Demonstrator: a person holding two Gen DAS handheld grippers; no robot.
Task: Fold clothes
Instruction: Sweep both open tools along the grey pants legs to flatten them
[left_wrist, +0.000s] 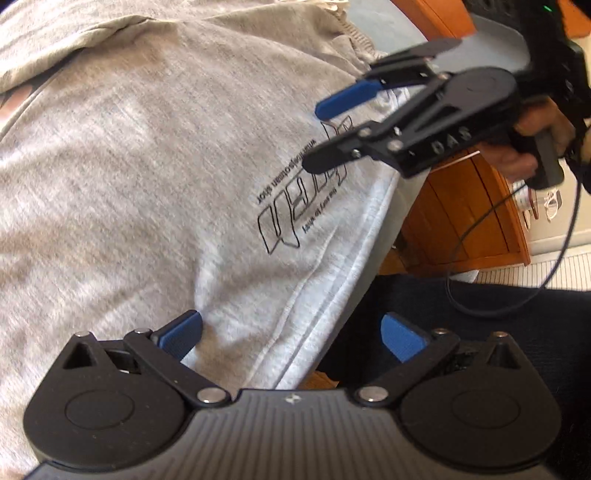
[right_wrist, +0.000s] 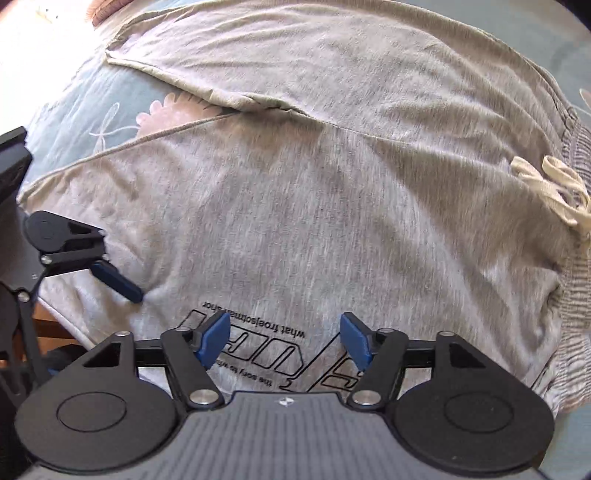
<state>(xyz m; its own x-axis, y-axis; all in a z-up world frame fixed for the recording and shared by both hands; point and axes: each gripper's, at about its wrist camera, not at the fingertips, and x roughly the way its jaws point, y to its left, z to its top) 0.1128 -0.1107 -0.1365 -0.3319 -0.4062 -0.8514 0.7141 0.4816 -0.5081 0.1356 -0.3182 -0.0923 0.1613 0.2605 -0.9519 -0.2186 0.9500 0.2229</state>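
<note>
Two grippers are seen over a grey garment (right_wrist: 314, 192) spread on a bed, its printed black lettering (right_wrist: 255, 332) lying near the bed's near edge. The right gripper (right_wrist: 284, 341) is held above that lettering with its jaws spread and nothing between them; the blue pads are clear of the cloth. The left gripper (left_wrist: 291, 338) is held at the garment's hemmed edge, jaws spread wide, one blue pad (left_wrist: 183, 338) resting against the fabric, the other past the edge over dark floor. Open room is left across the middle of the garment, where only folds and a seam are seen. A pale drawstring (right_wrist: 554, 188) and ribbed waistband at the far right are shown by the right wrist view alone; a wooden bed frame (left_wrist: 461, 218), a trailing cable (left_wrist: 517, 236) and the hand (left_wrist: 532, 136) on the right gripper's handle are shown only by the left. A blue floral bedsheet (right_wrist: 107, 114) is exposed beyond the garment.
</note>
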